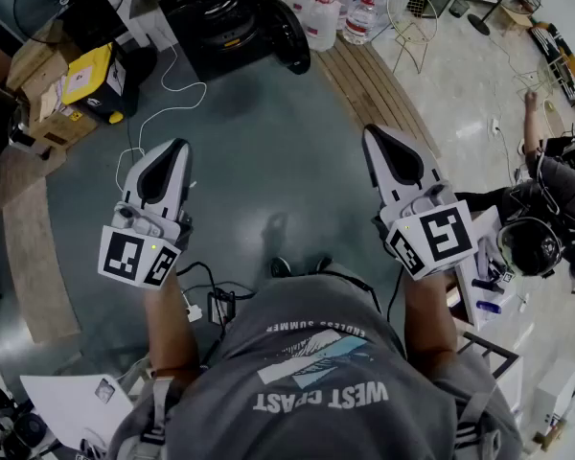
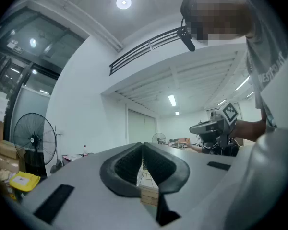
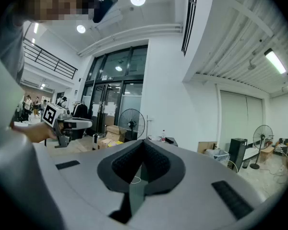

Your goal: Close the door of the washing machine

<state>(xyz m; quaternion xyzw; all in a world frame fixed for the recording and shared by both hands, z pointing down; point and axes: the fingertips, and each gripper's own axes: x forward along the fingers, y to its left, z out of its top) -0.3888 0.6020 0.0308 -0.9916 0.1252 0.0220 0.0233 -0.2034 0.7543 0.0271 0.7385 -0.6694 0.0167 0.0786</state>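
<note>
Where the grey floor (image 1: pixel 268 161) meets a strip of wooden boards at the top of the head view, a cluster of pale plastic jugs (image 1: pixel 322 15) stands just beside the washing machine (image 1: pixel 220 17); what they hold cannot be told. At the upper left, some cardboard boxes (image 1: pixel 34 65) sit near a yellow case (image 1: pixel 88 77), their contents hidden.

The washing machine stands at the top edge of the head view, well ahead of both grippers and apart from them, with bare floor and a loose white cable (image 1: pixel 163 103) in between. The left gripper (image 1: pixel 177 149) points up the picture towards the machine's left side. The right gripper (image 1: pixel 376 134) points towards the boards to the machine's right.

In the left gripper view the fingers (image 2: pixel 129 164) of the left gripper (image 2: pixel 142 147) are pressed together with nothing between them. The right gripper view shows the same: the right gripper (image 3: pixel 144 145) has its fingers (image 3: pixel 156 164) closed on nothing.

The machine is a black box with a round front opening that shows ringed edges inside. Its door (image 1: pixel 292 36), dark and rounded, is swung out to the right of the opening, towards the jugs.
</note>
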